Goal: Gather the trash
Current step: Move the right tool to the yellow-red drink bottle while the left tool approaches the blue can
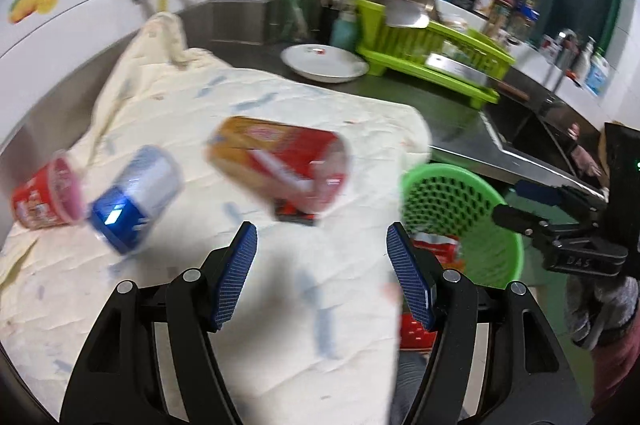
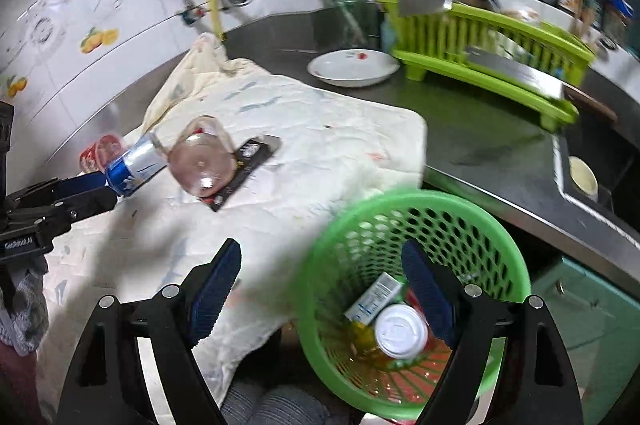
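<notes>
Trash lies on a cream cloth [image 1: 280, 277] over the counter: a red and gold tube with a clear end [image 1: 280, 163], a blue and silver can [image 1: 134, 199] and a red cup [image 1: 46, 195], all on their sides. A black card [image 2: 244, 169] lies under the tube [image 2: 200, 159]. The can also shows in the right wrist view [image 2: 134, 165]. My left gripper [image 1: 322, 275] is open and empty, above the cloth short of the tube. My right gripper [image 2: 322, 291] is open and empty over the rim of the green basket [image 2: 400, 209], which holds a white-lidded container [image 2: 400, 331] and a small carton [image 2: 374, 299].
A white bowl [image 2: 352, 67], a lime dish rack [image 2: 492, 65] with a steel bowl and a cleaver, and a jar of utensils [image 2: 348, 13] stand at the back. A sink [image 2: 592, 169] lies at the right. The basket [image 1: 460, 209] sits below the counter's front edge.
</notes>
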### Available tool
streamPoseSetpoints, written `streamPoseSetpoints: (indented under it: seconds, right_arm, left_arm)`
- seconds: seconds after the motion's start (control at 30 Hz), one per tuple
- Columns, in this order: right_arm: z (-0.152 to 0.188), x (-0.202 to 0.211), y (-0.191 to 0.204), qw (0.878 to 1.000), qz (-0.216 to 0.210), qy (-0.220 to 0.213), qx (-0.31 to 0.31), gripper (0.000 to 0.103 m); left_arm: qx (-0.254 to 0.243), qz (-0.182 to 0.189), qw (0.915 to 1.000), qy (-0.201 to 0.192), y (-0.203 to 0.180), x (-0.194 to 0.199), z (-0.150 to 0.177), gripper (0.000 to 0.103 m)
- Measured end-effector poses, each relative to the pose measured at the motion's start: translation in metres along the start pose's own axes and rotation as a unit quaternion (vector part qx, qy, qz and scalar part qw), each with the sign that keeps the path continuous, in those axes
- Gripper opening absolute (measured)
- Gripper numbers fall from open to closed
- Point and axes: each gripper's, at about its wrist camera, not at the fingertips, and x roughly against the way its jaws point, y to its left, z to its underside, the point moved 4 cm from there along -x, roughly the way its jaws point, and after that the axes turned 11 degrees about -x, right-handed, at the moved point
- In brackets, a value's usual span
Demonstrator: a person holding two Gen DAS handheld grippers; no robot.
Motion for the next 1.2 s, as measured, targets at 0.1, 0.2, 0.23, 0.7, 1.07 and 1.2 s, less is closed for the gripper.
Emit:
streamPoseSetpoints:
  seconds: [0.1,0.2,0.23,0.7,1.07,1.2]
  right_arm:
    - [-0.009,-0.01,0.019,1.0,-0.006,0.007,0.018,0.079]
    - [-0.018,-0.02,0.035,0.999,-0.018,0.017,0.027,0.079]
    - [-0.02,-0.023,0.04,0.999,-0.022,0.021,0.03,0.079]
    - [-0.072,-0.07,0.12,0.989,-0.028,0.068,0.125,0.079]
    - [-0.094,-0.134,0.165,0.97,0.013,0.116,0.214,0.079]
    - [-0.096,-0.153,0.167,0.964,0.023,0.136,0.226,0.079]
  left_arm:
    - [0.007,-0.021,0.9998,0.003,0.023,0.005,0.003,0.067]
    - [0.018,-0.042,0.9989,0.007,0.051,0.011,0.006,0.067]
    - [0.023,-0.049,0.9985,0.008,0.058,0.014,0.008,0.067]
    - [0.046,-0.081,0.9951,0.034,0.133,0.005,0.019,0.067]
    - [0.026,-0.079,0.9953,0.05,0.159,-0.02,0.014,0.067]
    - [0.018,-0.077,0.9952,0.057,0.164,-0.027,0.011,0.067]
